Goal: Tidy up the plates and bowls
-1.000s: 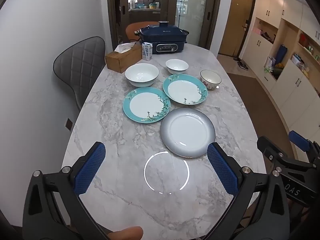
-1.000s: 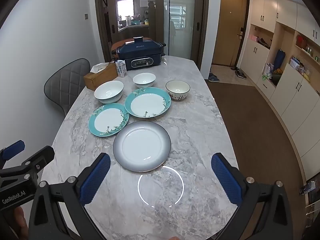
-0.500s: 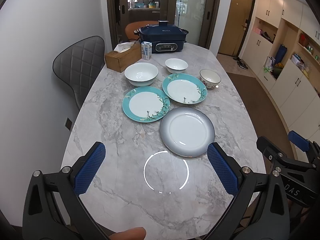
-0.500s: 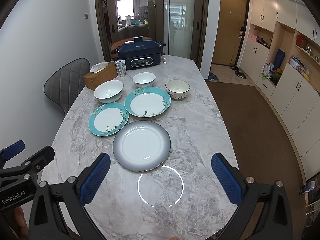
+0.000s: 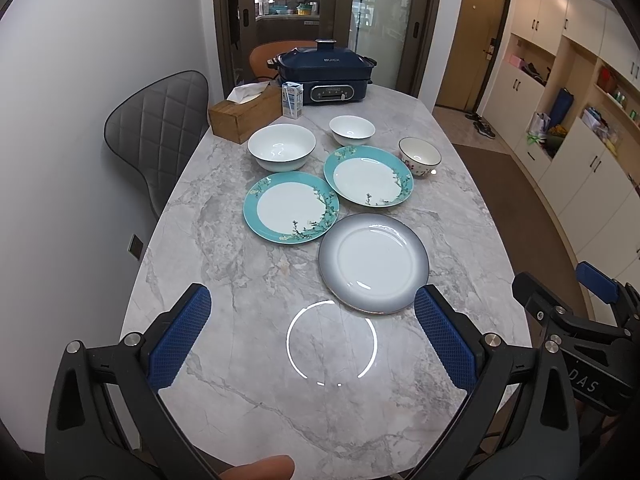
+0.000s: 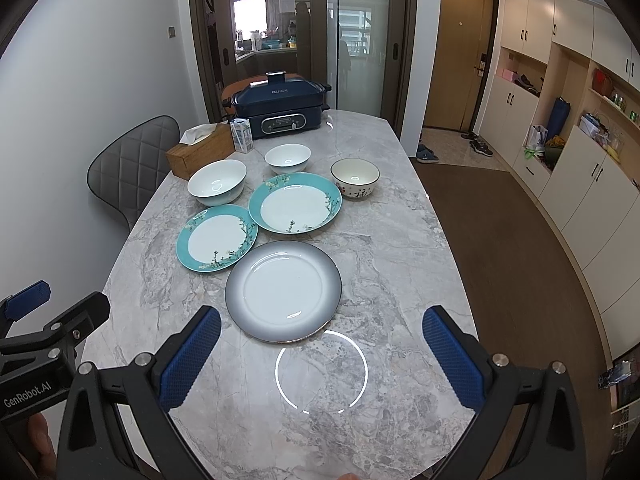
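Observation:
On the marble table (image 5: 224, 280) lie a grey-rimmed white plate (image 5: 374, 263), a teal floral plate (image 5: 291, 212) to its left and a second teal plate (image 5: 368, 175) behind. Further back stand a large white bowl (image 5: 281, 152), a small white bowl (image 5: 352, 131) and a dark-rimmed flowered bowl (image 5: 420, 156). My left gripper (image 5: 312, 320) hangs open above the near table, short of the grey plate. My right gripper (image 6: 322, 340) is open too, just in front of the grey plate (image 6: 283, 290). Neither holds anything.
At the far end sit a blue electric cooker (image 5: 326, 76), a wooden tissue box (image 5: 244, 116) and a small carton (image 5: 292, 99). A grey padded chair (image 5: 160, 132) stands at the left side. White cupboards (image 6: 560, 120) line the right wall across a brown floor.
Both views have shifted only slightly; the plates and bowls have not moved and both grippers remain open.

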A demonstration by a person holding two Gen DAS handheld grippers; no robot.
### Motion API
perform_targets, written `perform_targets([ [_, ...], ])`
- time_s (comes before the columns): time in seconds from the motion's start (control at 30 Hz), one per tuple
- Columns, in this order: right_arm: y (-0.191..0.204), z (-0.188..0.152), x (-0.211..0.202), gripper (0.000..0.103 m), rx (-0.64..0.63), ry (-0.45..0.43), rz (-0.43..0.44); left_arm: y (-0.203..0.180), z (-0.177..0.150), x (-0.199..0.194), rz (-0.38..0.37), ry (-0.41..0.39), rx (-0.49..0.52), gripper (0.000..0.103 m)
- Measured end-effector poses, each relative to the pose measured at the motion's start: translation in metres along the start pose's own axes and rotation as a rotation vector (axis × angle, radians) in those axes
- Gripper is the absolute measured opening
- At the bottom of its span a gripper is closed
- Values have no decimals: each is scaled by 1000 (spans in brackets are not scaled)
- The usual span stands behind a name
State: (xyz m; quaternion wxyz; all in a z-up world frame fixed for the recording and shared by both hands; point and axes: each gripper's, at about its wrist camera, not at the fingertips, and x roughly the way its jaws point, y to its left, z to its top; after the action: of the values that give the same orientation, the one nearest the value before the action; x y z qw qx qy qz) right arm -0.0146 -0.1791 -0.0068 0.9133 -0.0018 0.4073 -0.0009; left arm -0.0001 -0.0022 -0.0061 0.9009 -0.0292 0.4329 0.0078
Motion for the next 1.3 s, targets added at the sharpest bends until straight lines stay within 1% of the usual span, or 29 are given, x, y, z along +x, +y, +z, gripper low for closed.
perform_targets([
  [0.33, 0, 0, 0, 103, 1, 2, -1, 0, 0, 0, -1, 3, 0, 103],
  [0.4, 0, 0, 0, 103, 1, 1, -1, -2, -1, 1, -2, 3, 1, 103],
  [0.47, 0, 0, 1, 103, 1, 1, -1, -4, -12, 6, -2, 4, 3, 103],
  [0.67, 1, 0, 1, 103, 1, 2, -1, -4, -15, 6, -3, 5, -1, 103],
  [1.13, 2, 0, 4, 103, 1, 5, -1, -3, -14, 9, -5, 10, -1, 103],
  [1.3, 2, 0, 6, 103, 3, 6, -2, 1, -12, 13, -13, 23, 0, 103],
])
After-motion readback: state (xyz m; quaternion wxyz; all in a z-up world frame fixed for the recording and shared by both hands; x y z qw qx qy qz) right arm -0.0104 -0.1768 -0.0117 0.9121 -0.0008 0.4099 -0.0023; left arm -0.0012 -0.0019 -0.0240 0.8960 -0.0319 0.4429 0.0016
